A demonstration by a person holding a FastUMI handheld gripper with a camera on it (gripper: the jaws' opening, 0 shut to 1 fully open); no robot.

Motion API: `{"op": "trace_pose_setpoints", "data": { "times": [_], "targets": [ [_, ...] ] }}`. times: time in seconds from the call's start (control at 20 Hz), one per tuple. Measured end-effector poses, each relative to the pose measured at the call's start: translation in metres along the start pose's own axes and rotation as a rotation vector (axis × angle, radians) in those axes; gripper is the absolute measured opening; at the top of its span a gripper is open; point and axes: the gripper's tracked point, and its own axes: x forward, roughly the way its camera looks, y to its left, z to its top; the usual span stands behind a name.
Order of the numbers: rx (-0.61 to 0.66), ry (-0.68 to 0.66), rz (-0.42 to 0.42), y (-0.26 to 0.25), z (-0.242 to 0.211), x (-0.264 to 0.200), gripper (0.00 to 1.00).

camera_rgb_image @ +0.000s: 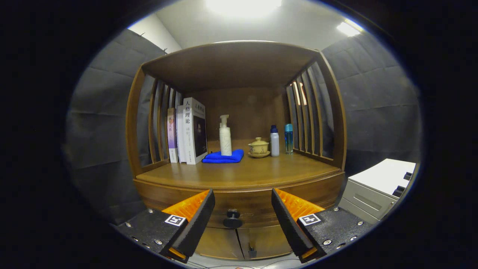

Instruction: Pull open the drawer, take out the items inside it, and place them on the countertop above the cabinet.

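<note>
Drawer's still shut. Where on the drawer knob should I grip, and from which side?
Grip the drawer knob on its round head, coming straight in from the front. It juts out on a short stem, centred ahead of the open gripper, so the fingers can close on either side.

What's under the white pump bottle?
A folded blue cloth lies under the white pump bottle, on the wooden countertop. The cloth part beneath the bottle is covered. The gripper fingers are open, near the black drawer knob.

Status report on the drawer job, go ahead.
Hand-held gripper open, fingers either side of the drawer knob, not touching. Drawer shut. Nothing between the fingers and the knob.
</note>
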Motion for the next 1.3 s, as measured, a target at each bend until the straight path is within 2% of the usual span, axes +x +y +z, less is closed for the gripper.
{"op": "trace_pose_setpoints", "data": {
  "times": [0.4,0.75,0.9,1.0,1.25,1.3],
  "targets": [
    [-0.054,0.098,0.003,0.016,-0.061,0.032,0.94],
    [-0.037,0.137,0.010,0.017,-0.091,0.047,0.91],
    [-0.042,0.145,0.003,0.015,-0.099,0.054,0.82],
    [-0.030,0.135,0.023,0.021,-0.100,0.057,0.72],
    [-0.021,0.108,0.006,0.020,-0.101,0.057,0.47],
    [-0.010,0.100,0.004,0.020,-0.102,0.057,0.46]
  ]
}}
